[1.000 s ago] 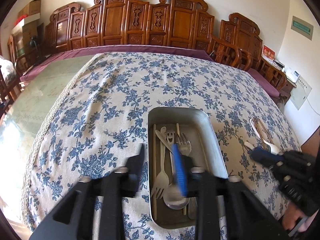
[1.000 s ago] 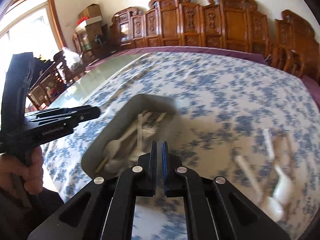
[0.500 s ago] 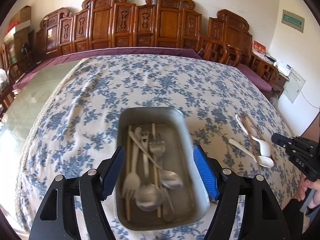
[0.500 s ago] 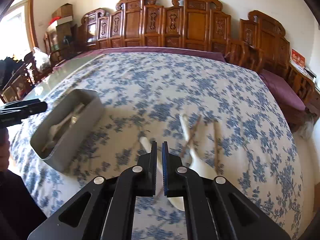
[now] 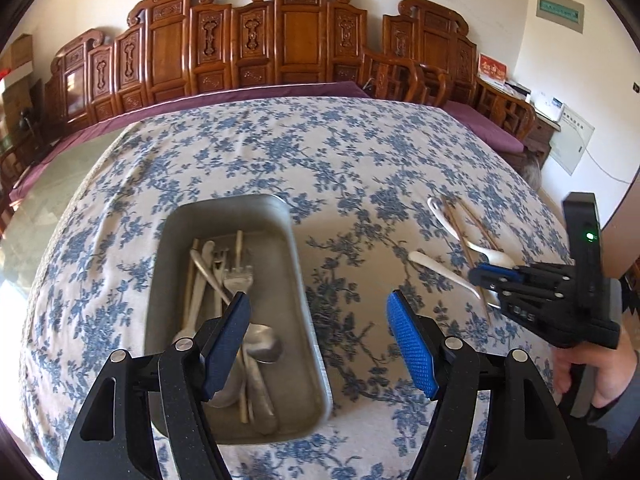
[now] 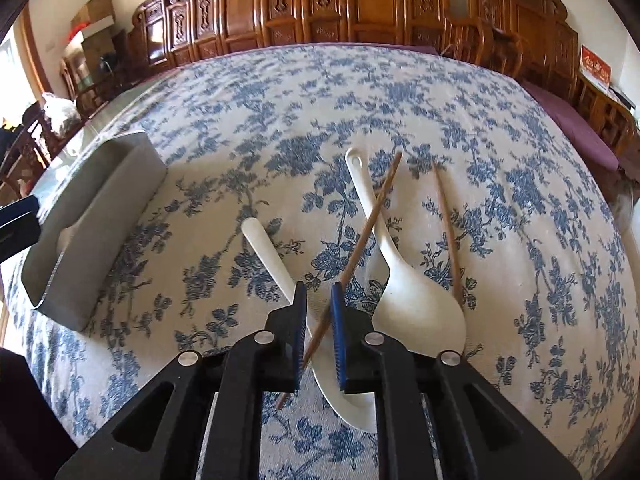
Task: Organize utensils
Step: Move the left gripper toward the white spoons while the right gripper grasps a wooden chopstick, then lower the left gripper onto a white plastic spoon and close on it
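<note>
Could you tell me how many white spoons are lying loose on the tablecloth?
2. The smaller white spoon lies nearer the metal tray; its bowl sits under the right gripper. The larger white spoon lies beside it, crossed by a chopstick.

A grey metal tray is sitting near the table's front-left edge, holding steel forks, spoons and pale chopsticks lying lengthwise in a loose pile. Toward the front-right edge, two white ceramic spoons are lying flat, one brown chopstick crossing the larger spoon, another chopstick lying just right of it.
</note>
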### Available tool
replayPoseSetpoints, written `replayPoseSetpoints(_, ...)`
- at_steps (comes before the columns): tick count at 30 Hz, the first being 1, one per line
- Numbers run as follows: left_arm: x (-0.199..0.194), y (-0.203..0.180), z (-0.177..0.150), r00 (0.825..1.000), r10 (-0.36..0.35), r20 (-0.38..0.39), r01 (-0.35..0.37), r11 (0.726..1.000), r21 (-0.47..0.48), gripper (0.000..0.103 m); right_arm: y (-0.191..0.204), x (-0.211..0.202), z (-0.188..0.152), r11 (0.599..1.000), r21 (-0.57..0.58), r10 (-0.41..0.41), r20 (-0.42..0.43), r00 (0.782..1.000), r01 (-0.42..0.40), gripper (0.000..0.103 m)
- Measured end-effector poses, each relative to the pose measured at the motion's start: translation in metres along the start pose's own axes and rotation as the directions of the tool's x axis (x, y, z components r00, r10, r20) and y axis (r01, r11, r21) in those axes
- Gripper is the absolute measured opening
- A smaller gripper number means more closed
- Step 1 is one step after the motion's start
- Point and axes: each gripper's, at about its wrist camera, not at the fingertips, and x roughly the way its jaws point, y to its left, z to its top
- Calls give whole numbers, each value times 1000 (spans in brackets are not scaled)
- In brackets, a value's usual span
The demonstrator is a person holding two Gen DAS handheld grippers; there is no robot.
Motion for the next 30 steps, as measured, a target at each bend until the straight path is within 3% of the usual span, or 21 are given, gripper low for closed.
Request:
replayPoseSetpoints(7, 4, -18, -3, 1000, -9, -13, 9, 1000, 26, 67, -10, 9, 2, 999, 45, -12, -56, 998, 14, 13)
replayPoseSetpoints(11, 5, -24, -5, 1000, -13, -19, 14, 1000, 25, 67, -12, 4, 0, 999, 47, 6, -61, 998, -3, 6)
replayPoseSetpoints(20, 4, -38, -9, 1000, -2, -24, 3, 1000, 27, 67, -23, -45, -7, 998, 10, 58, 11, 998, -58, 6)
replayPoseSetpoints(30, 7, -73, -18, 998, -2, -65, 4, 1000, 16, 67, -70, -96, -30, 1000, -1, 23, 62, 998, -23, 6)
